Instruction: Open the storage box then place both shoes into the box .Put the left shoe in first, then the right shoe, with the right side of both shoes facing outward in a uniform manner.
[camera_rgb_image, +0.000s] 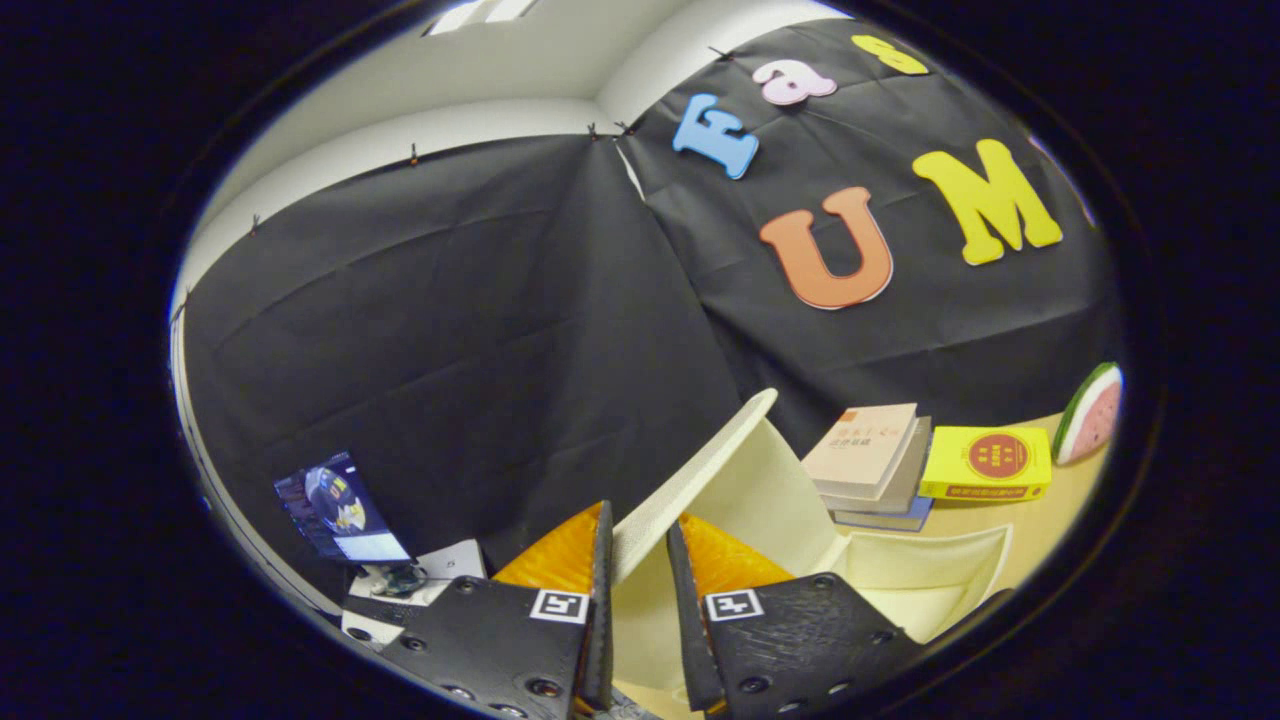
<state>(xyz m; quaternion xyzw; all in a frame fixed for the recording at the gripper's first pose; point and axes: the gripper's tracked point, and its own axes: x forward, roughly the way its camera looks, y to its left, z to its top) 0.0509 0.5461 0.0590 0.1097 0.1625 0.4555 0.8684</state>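
A cream storage box (905, 585) stands on the wooden table just ahead of the fingers, its inside showing pale and bare. Its lid (745, 480) is swung up and stands steeply tilted, the textured rim running from between the fingers up toward the black wall. My gripper (638, 528) is closed around the lower end of that rim, one finger on each side, and the rim fills the gap between them.
Behind the box lie a stack of books (872, 462) and a yellow book (986, 463); a watermelon-slice toy (1092, 412) stands beyond them. On the other side of the fingers, a small screen on a stand (340, 505) and a white card (452, 560) sit by the wall.
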